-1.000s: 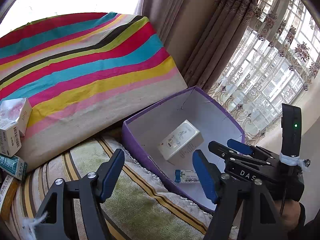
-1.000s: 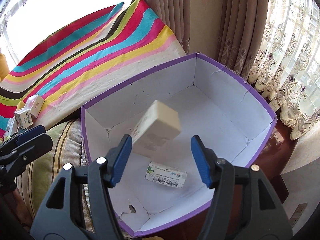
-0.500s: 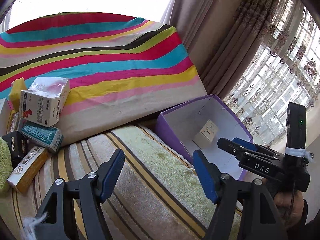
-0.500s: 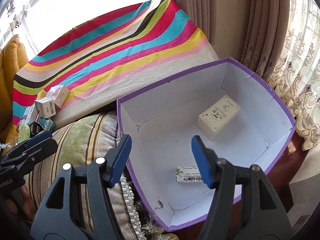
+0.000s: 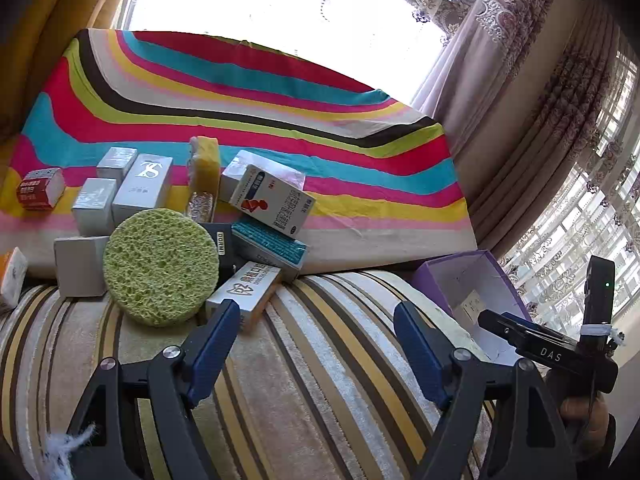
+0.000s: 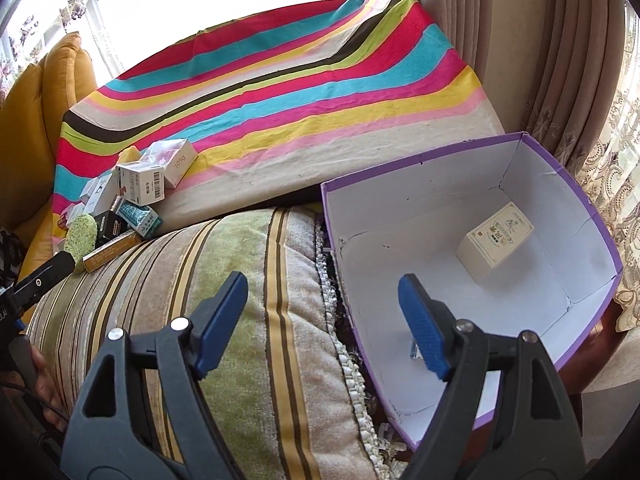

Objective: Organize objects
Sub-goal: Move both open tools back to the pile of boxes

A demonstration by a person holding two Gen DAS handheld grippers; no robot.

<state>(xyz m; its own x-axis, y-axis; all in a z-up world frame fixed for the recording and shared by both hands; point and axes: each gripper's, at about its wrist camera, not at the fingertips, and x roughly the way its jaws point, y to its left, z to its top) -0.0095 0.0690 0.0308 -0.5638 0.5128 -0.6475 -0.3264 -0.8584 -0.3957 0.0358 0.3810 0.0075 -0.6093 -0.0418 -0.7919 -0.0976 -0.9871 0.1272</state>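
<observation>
A heap of small boxes lies on the striped cushion at the left, with a round green sponge (image 5: 160,266), a white box with a red figure (image 5: 274,206), a teal box (image 5: 270,246) and a long white box (image 5: 244,294). My left gripper (image 5: 316,344) is open and empty just in front of the long box. A purple box (image 6: 580,184) with white inside holds a cream carton (image 6: 496,240). My right gripper (image 6: 324,322) stands open and empty over the cushion and the purple box's near left wall; its right finger hides a small packet.
A rainbow-striped cloth (image 5: 256,120) covers the backrest behind the heap. A yellow cushion (image 6: 44,92) is at the far left. Curtains (image 6: 552,48) hang behind the purple box (image 5: 472,280). The right gripper's body (image 5: 552,354) and a hand show in the left wrist view.
Both grippers have swung left, away from the purple box. The heap of boxes and the sponge have come into the left view. The cream carton has settled flat on the purple box's floor.
</observation>
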